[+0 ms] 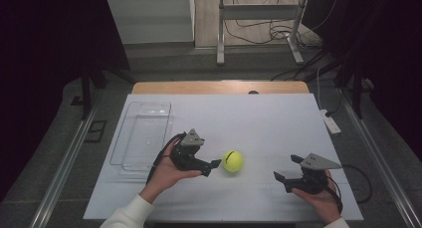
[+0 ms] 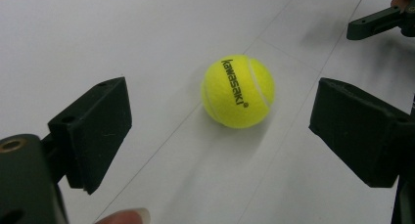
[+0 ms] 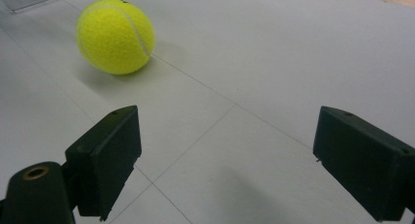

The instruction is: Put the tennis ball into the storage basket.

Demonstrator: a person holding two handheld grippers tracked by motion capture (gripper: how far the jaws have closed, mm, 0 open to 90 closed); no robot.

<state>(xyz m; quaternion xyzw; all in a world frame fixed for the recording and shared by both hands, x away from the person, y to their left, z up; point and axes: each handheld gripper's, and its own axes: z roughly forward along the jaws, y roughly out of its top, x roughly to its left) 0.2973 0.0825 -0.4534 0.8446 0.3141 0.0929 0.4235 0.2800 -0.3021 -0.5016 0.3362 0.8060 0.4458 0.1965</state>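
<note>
Reading "kawasaki" on tennis ball (image 2: pixel 238 91)

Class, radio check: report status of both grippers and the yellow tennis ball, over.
Left gripper open, jaws aimed at the yellow tennis ball, not touching. Right gripper open, empty, off to the side. Ball resting on white table sheet; path clear.

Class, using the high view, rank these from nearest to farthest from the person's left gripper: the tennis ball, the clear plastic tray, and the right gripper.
1. Tennis ball: just off the open jaws of the left gripper, toward the table's middle.
2. Clear plastic tray: on the other side, by the table's left edge.
3. Right gripper: beyond the ball, near the table's right front.
</note>
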